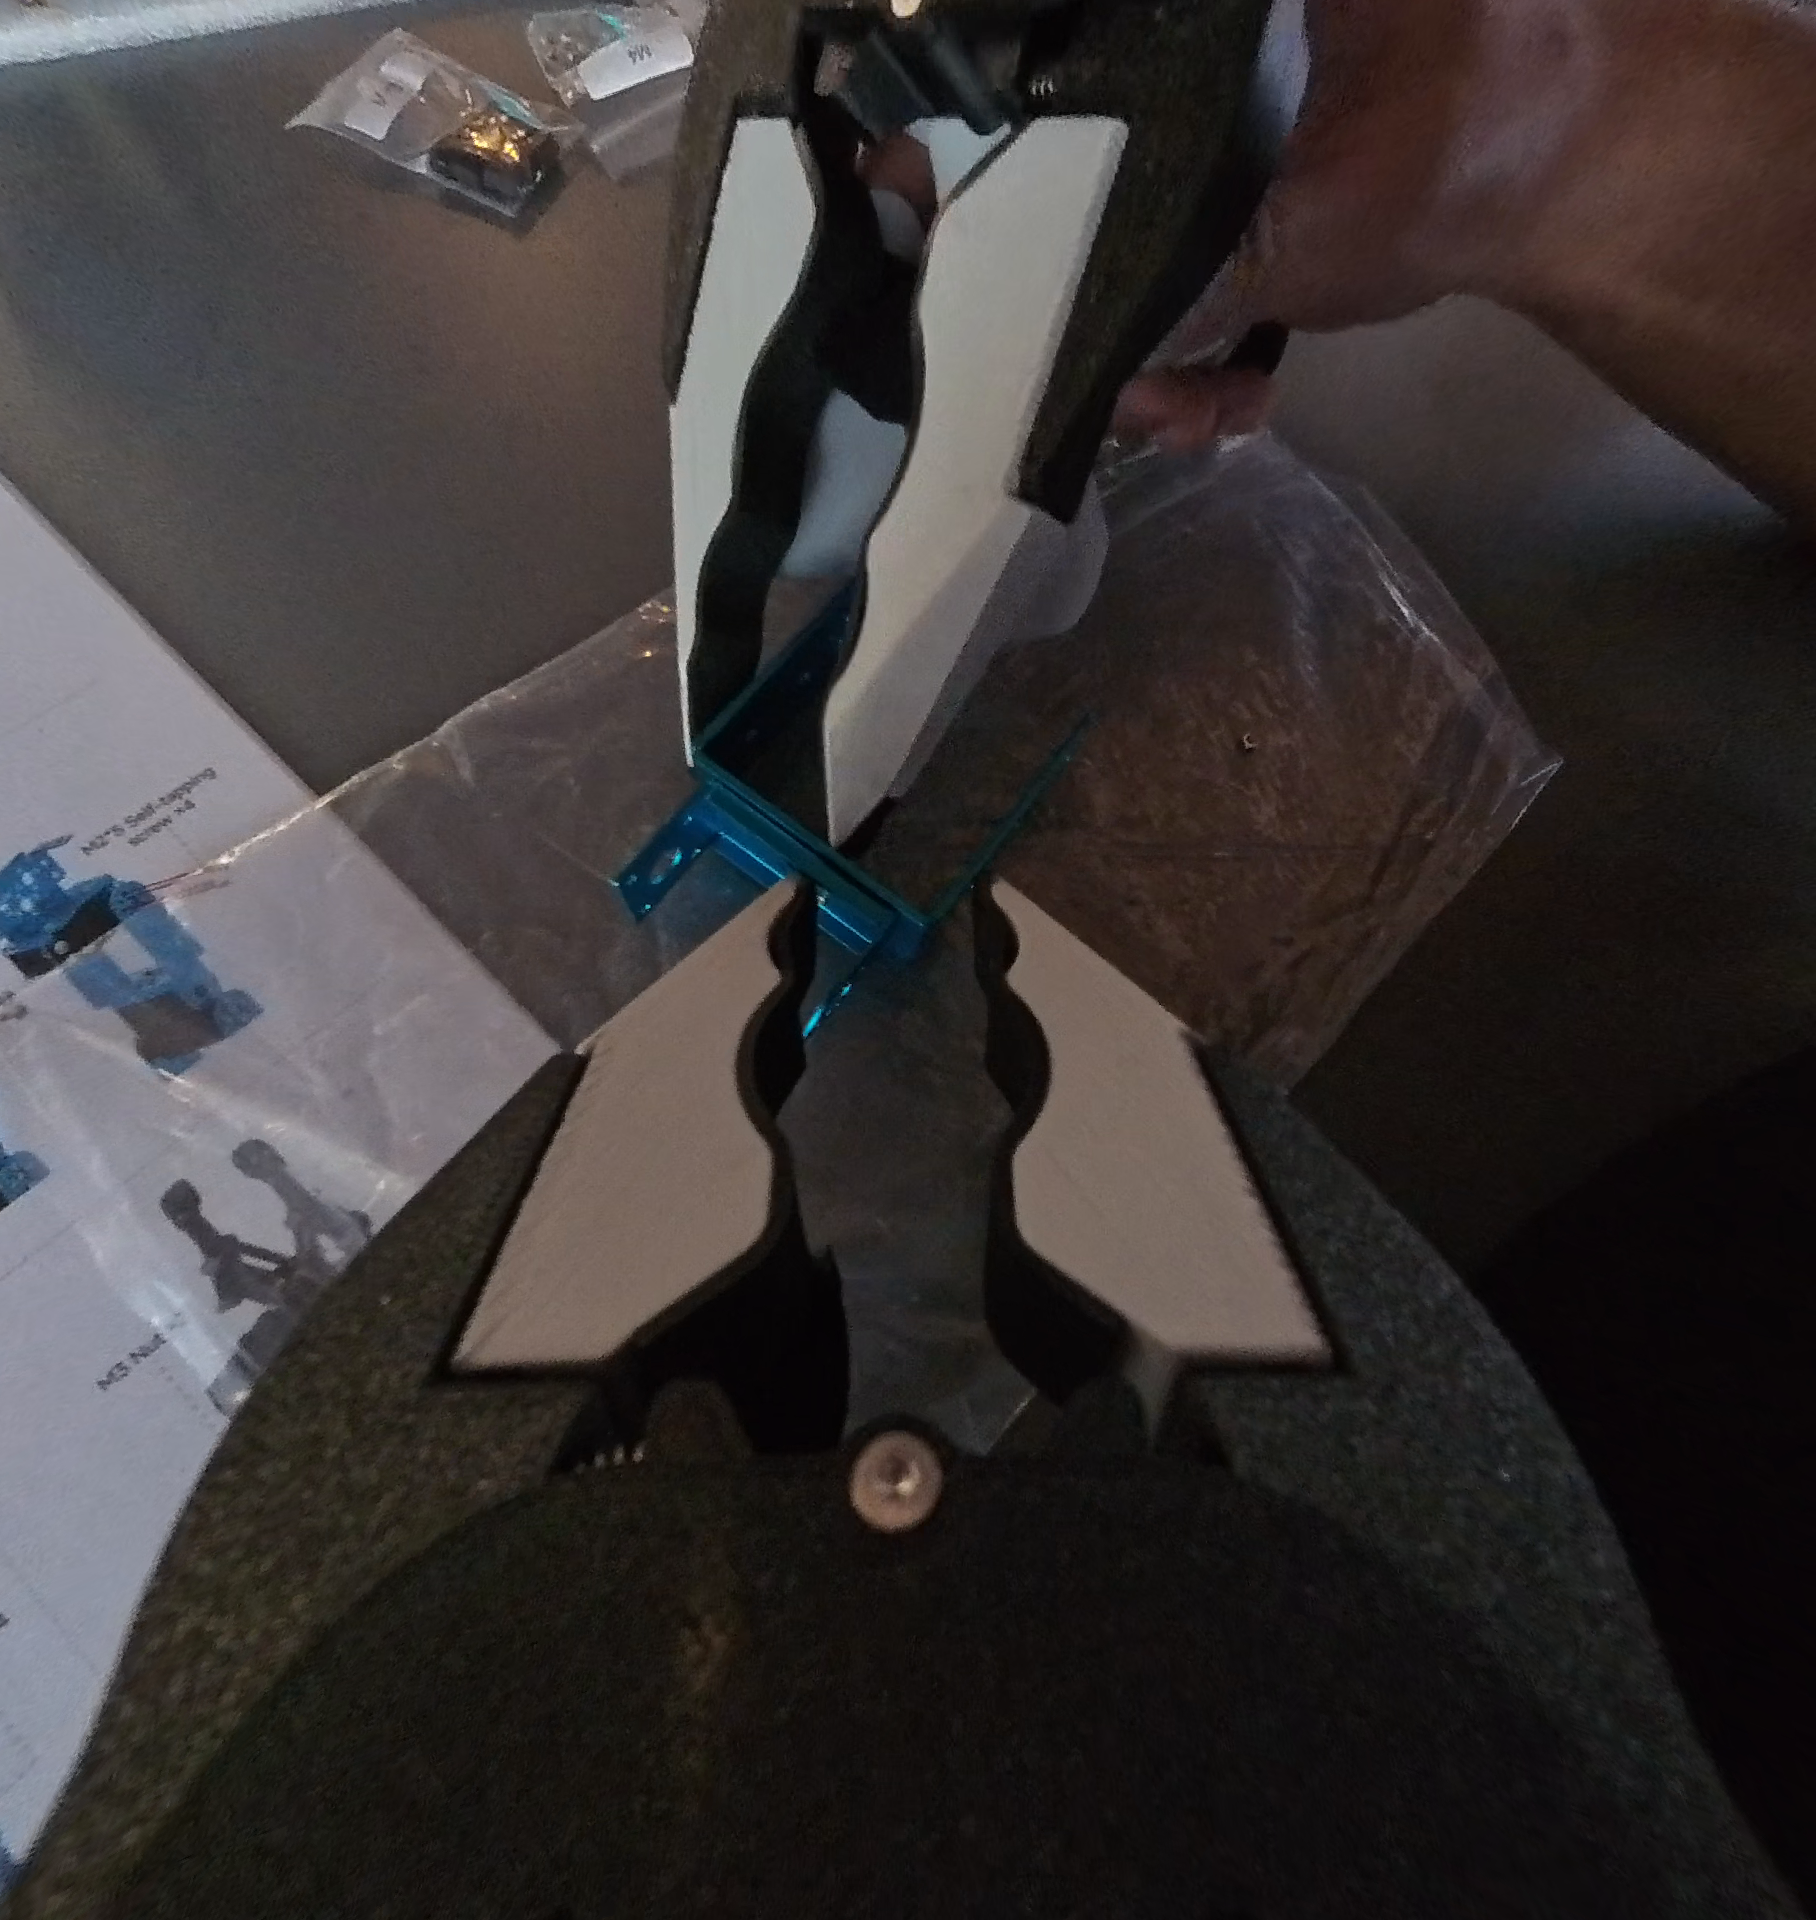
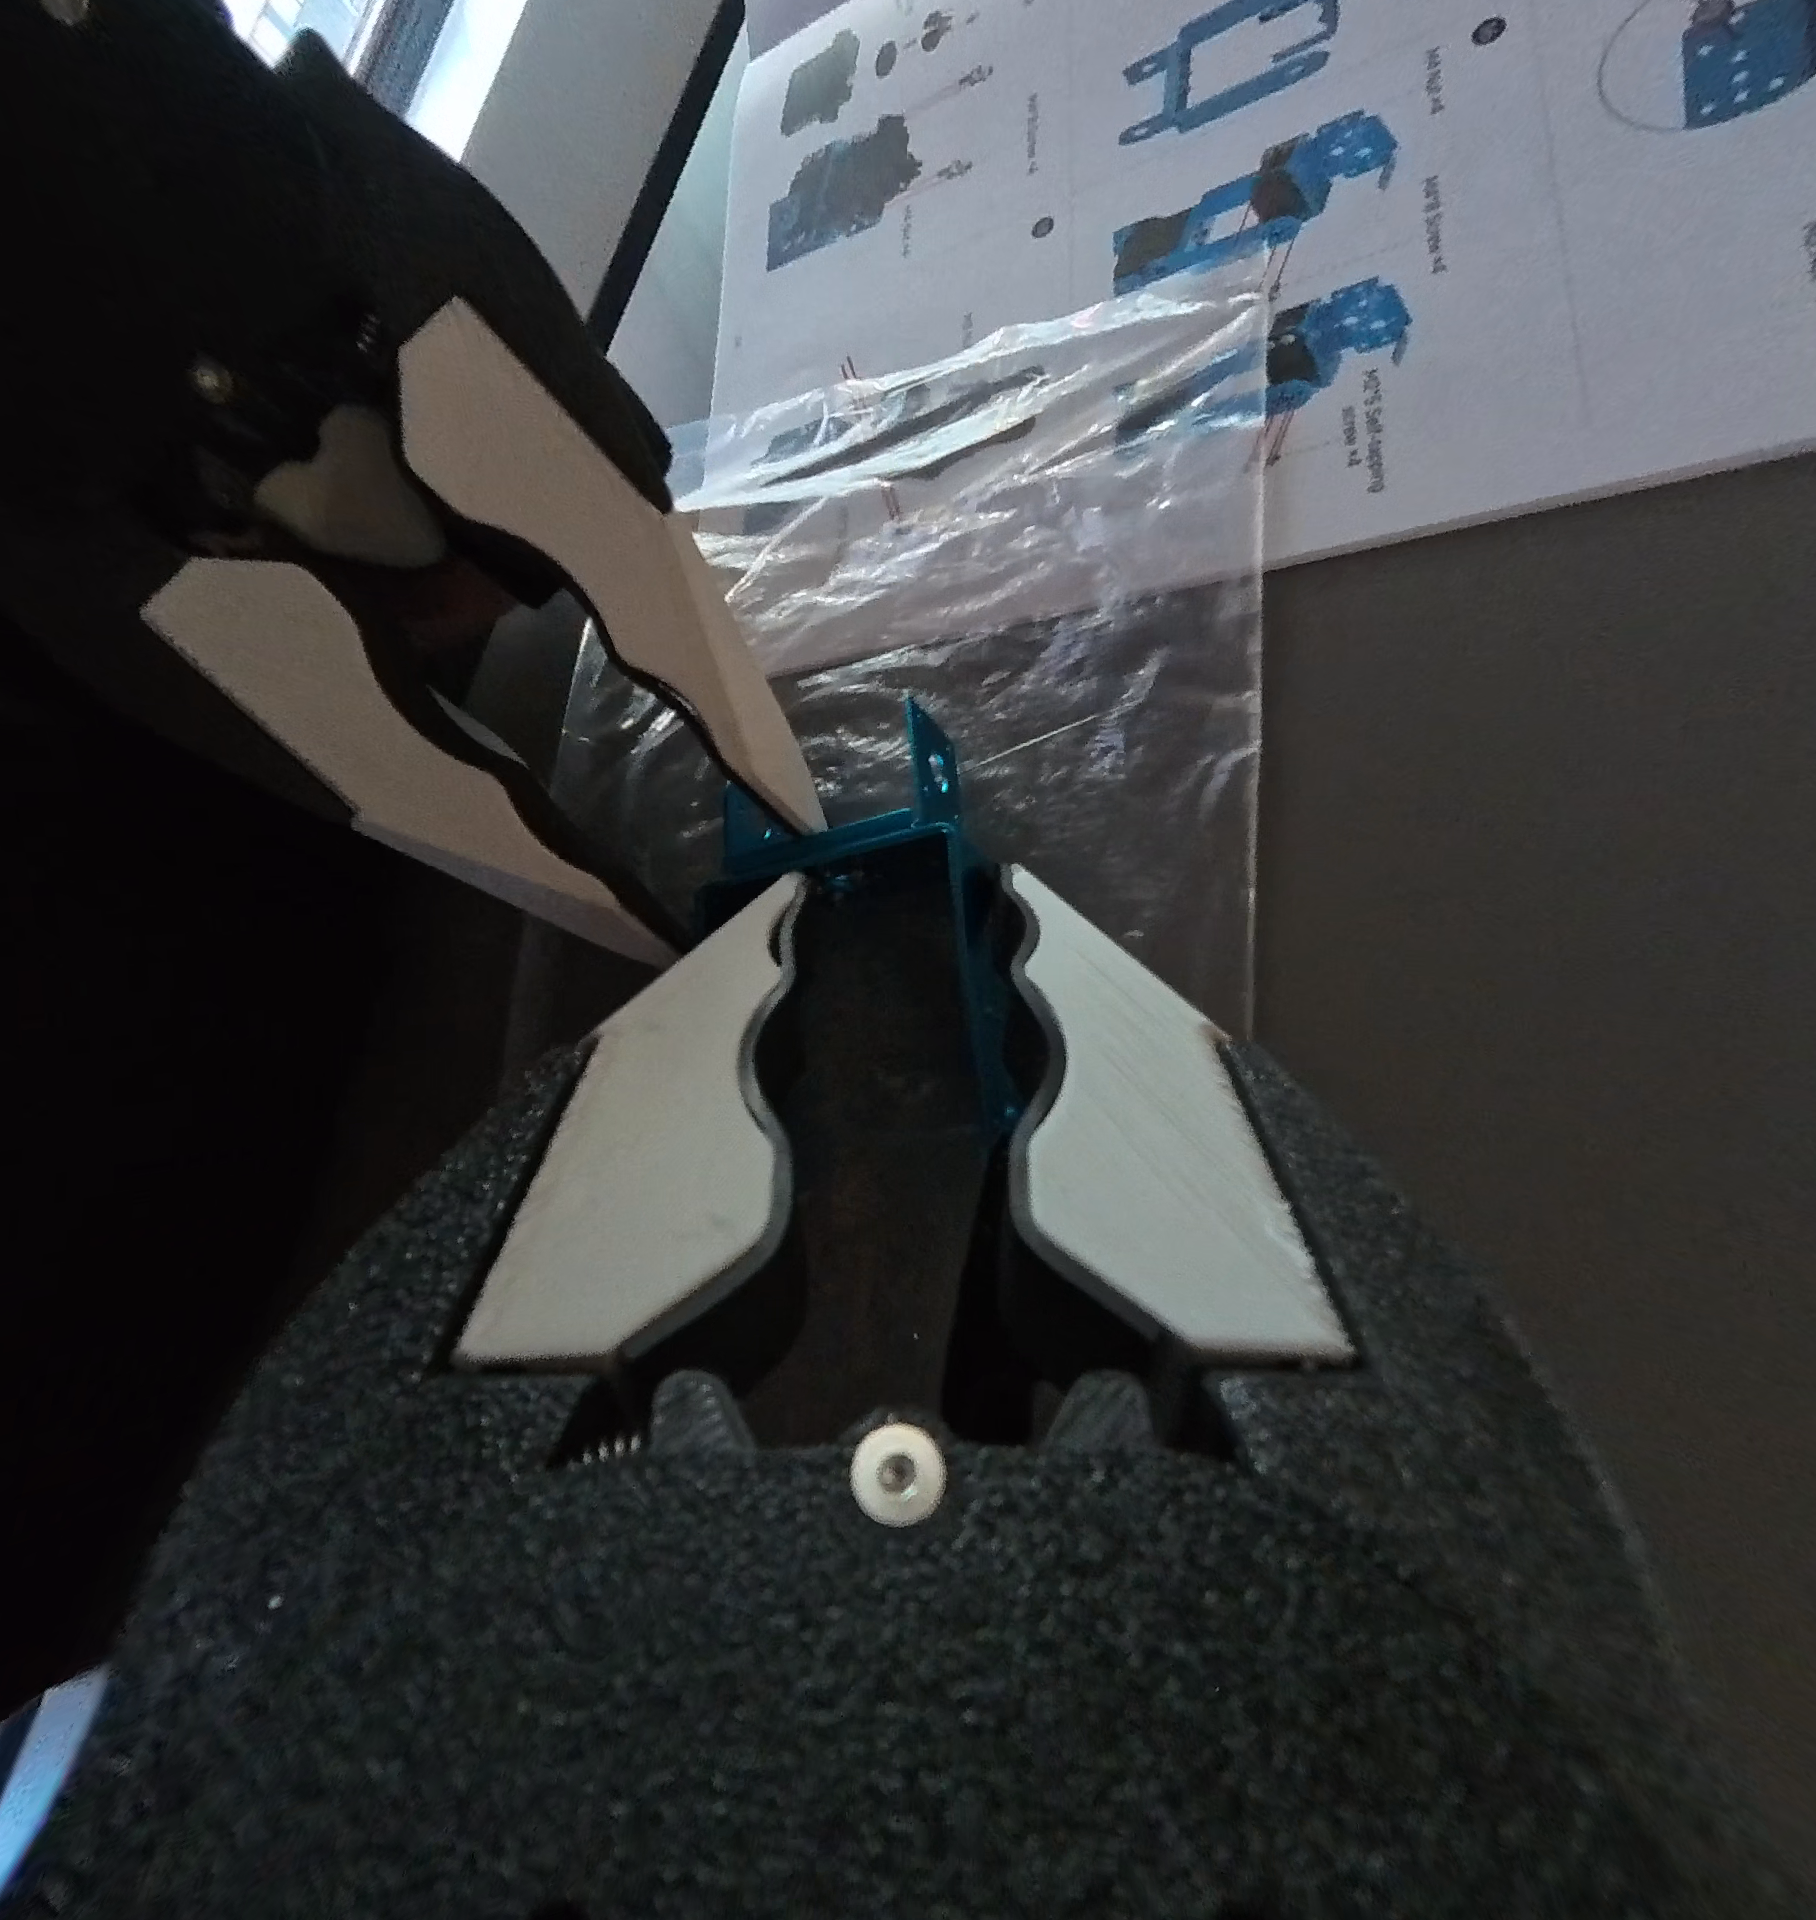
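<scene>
Two grippers on blue metal bracket (image 1: 779,862)

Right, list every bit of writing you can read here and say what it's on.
Instruction sheet: short printed captions beside the blue part drawings. They are partly legible, but I won't quote them.
White label on the small bag with a black part: too blurred to read.
White label on the small bag behind it: too blurred to read.
Blue bracket and clear plastic bag: no writing visible.
</scene>
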{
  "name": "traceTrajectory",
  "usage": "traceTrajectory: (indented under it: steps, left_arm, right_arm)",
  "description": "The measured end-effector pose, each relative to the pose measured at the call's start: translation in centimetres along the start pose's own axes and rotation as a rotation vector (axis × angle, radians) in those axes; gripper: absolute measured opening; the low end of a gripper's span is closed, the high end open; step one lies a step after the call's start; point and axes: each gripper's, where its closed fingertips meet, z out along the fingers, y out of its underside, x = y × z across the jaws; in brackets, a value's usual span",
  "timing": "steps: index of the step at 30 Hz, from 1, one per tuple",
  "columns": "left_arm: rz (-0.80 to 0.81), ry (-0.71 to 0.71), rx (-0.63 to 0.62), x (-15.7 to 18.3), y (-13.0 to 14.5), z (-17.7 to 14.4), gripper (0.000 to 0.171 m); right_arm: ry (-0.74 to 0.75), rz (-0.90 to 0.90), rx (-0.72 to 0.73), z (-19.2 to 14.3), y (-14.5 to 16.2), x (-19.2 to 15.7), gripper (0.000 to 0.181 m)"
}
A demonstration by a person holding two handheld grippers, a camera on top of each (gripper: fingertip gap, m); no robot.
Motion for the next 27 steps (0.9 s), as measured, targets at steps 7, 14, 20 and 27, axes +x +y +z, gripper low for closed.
traceTrajectory:
  steps: [7, 14, 20, 27]
  left_arm:
    - [0.006, -0.005, -0.003, -0.02, -0.03, 0.05, 0.029]
    - [0.010, -0.002, -0.003, 0.08, -0.07, 0.14, 0.029]
    - [0.007, 0.013, -0.005, 0.29, -0.05, 0.20, 0.029]
    - [0.021, 0.017, -0.014, 0.23, -0.05, 0.20, 0.028]
  right_arm:
    - [0.024, -0.038, -0.031, 0.04, 0.10, -0.24, 0.042]
    - [0.032, -0.017, -0.007, -0.12, 0.14, 0.33, 0.030]
    - [0.088, -0.079, -0.044, -0.15, 0.43, 0.26, 0.029]
    - [-0.066, 0.026, -0.017, -0.36, 0.28, -0.61, 0.047]
